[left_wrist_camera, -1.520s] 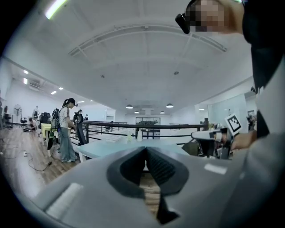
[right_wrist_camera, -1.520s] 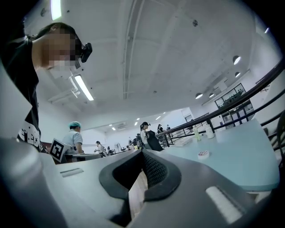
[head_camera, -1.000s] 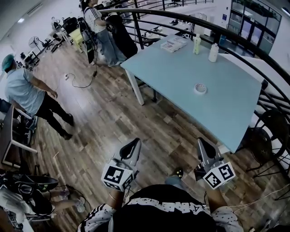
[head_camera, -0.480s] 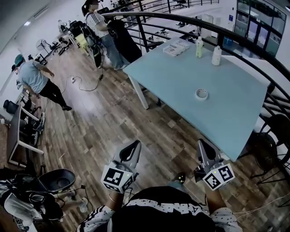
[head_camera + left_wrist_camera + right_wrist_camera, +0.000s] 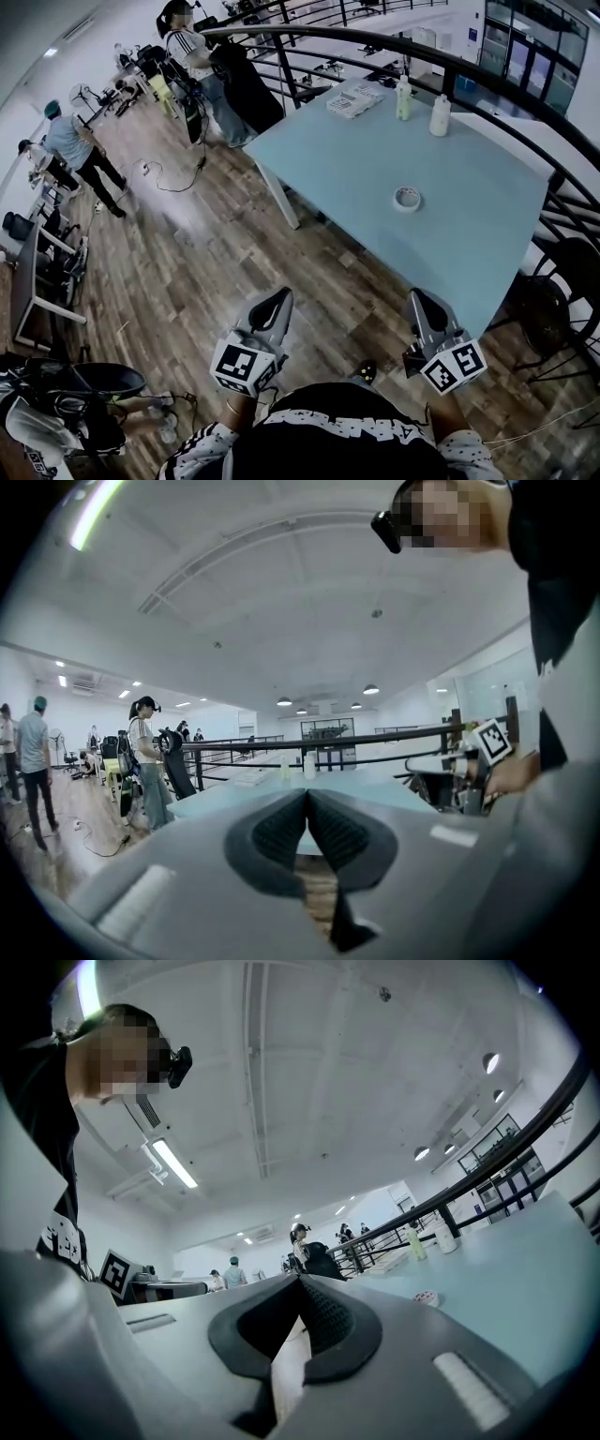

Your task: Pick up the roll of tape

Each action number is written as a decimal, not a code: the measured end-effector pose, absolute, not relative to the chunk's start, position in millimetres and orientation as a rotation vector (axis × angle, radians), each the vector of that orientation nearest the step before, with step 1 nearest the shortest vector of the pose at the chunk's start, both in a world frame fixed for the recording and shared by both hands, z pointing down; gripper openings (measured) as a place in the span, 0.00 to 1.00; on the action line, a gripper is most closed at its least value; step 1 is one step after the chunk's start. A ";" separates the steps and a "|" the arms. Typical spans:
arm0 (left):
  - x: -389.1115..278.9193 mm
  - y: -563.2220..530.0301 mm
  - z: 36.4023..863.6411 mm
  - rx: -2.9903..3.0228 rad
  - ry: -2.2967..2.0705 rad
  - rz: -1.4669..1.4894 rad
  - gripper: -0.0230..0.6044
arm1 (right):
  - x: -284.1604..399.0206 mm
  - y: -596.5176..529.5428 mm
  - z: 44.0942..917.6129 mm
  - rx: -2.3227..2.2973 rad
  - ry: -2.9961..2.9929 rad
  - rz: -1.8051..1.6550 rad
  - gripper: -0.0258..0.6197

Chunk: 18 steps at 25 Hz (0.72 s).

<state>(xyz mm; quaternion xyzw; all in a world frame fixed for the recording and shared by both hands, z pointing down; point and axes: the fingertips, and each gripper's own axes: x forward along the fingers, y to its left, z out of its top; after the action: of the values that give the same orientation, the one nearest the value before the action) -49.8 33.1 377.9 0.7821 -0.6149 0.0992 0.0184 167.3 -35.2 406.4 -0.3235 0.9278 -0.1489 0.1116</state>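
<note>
A white roll of tape [image 5: 406, 198] lies flat near the middle of the light blue table [image 5: 356, 159]; in the right gripper view the tape [image 5: 427, 1297] shows small on the tabletop ahead. Both grippers are held low in front of the person, well short of the table. My left gripper [image 5: 275, 302] has its jaws shut with nothing between them, and the left gripper view shows its tips [image 5: 307, 797] meeting. My right gripper [image 5: 418, 302] is shut and empty too, its tips [image 5: 300, 1283] pressed together.
Two bottles [image 5: 404, 97] [image 5: 440, 115] and a flat packet [image 5: 353, 98] stand at the table's far end. A black curved railing [image 5: 469, 70] runs behind the table. Black chairs [image 5: 553, 281] sit at the right. People [image 5: 80, 155] stand on the wooden floor at the left.
Both grippers kept their place in the head view while the table and tape shifted slightly nearer and left. The person in the teal cap moved farther off at the left.
</note>
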 end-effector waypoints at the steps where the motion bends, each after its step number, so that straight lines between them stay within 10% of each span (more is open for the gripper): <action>1: -48.7 28.7 378.5 2.430 -1.913 0.305 0.04 | 170.2 -38.8 405.4 -0.954 2.723 -0.431 0.04; 18: -39.5 -28.1 398.6 2.481 -1.820 0.238 0.04 | 184.2 -72.8 408.9 -1.057 2.733 -0.385 0.04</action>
<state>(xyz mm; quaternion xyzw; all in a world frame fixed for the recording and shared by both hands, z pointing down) -39.5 -28.1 398.6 0.8037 -0.5894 0.0772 0.0278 184.2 -72.8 408.9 -0.3561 0.9207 -0.1298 0.0928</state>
